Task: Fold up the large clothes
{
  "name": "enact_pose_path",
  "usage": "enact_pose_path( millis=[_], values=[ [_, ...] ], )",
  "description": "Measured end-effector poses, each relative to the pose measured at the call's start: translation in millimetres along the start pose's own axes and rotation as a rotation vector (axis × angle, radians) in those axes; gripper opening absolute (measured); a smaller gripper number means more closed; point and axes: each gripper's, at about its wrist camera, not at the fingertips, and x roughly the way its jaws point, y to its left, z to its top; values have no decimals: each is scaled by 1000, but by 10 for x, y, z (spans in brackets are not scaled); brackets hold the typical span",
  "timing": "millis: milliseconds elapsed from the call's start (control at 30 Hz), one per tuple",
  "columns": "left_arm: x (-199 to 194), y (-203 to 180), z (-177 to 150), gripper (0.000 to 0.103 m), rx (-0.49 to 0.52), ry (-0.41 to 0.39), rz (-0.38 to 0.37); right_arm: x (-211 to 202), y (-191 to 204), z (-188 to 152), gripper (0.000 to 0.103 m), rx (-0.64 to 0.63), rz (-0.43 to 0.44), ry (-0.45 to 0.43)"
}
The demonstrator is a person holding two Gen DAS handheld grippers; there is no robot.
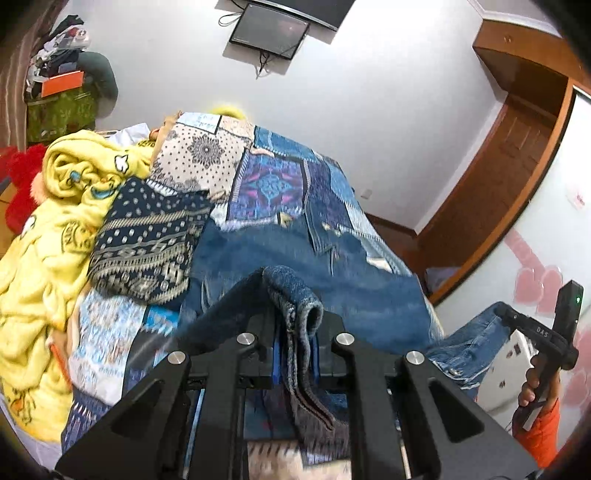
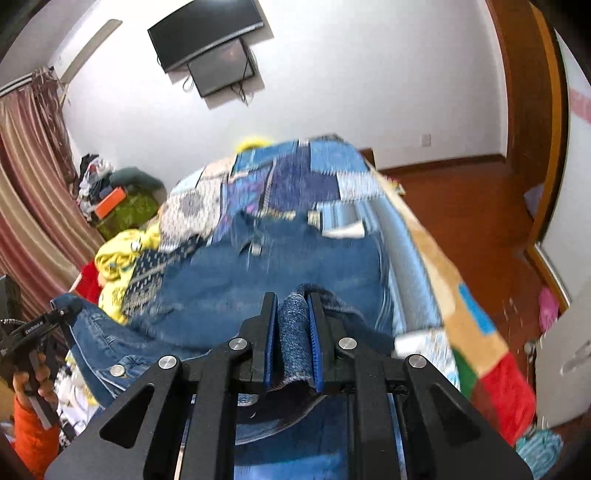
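Both jaws pinch the denim jacket's [image 1: 295, 258] hem, raised above the bed [image 1: 269, 181].

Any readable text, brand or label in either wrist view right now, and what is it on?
"DAS": on the right gripper, its black body, seen from the left wrist view.
Small white lettering on the left gripper body in the right wrist view: too small and blurred to read surely.
Wall screens: no readable text.
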Motion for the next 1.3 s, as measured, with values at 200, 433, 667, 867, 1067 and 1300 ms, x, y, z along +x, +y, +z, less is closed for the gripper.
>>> enact_pose_path(
  millis=[200, 433, 667, 867, 1067, 1300],
  values=[
    [429, 95, 330, 11, -13, 1, 32, 413, -110, 325, 14, 1, -34, -6],
    [1118, 315, 553, 11, -33, 49, 102, 1136, -237, 621, 14, 44, -68, 42],
    [1887, 673, 443, 11, -74, 169, 178, 1846, -415, 552, 14, 48, -131, 155],
    [2262, 904, 236, 14, -93, 250, 194, 2115, -693, 360, 17, 16, -275, 213],
    [2199, 735, 232, 18, 43, 269, 228, 1851, -1105, 334, 17, 174, -157, 269],
    [1826, 460, 421, 50, 74, 233, 199, 1387, -685, 284, 18, -62, -237, 234]
  ],
)
